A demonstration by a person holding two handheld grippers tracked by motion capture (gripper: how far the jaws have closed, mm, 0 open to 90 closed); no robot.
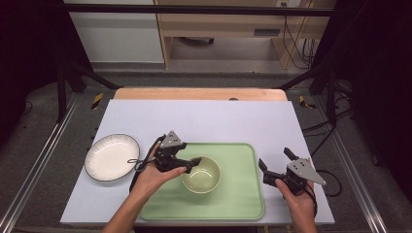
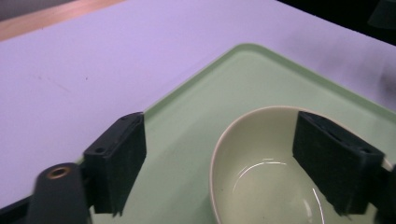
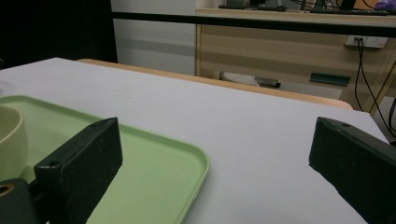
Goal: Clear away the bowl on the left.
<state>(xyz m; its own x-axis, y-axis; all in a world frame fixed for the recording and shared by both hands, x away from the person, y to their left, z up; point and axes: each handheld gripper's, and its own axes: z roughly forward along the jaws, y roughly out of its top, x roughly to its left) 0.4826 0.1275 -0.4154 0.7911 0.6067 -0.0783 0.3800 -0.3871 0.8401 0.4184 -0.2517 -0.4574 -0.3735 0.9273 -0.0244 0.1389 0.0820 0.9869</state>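
Observation:
A pale green bowl (image 1: 201,175) stands upright on a light green tray (image 1: 233,199) at the table's near middle. My left gripper (image 1: 193,162) is open at the bowl's left rim. In the left gripper view its jaws straddle that rim: one is outside over the tray (image 2: 187,135), the other over the inside of the bowl (image 2: 261,186), with a gap on both sides. My right gripper (image 1: 275,159) is open just off the tray's right edge, with nothing between its jaws. From the right gripper view, the tray's corner (image 3: 187,161) and the bowl's side (image 3: 9,140) lie to the left.
A white plate (image 1: 111,156) with a dark rim lies left of the tray on the pale sheet (image 1: 204,121) that covers the table. Black frame posts stand at both far corners. A wooden desk (image 3: 289,42) with cables is beyond the table's far edge.

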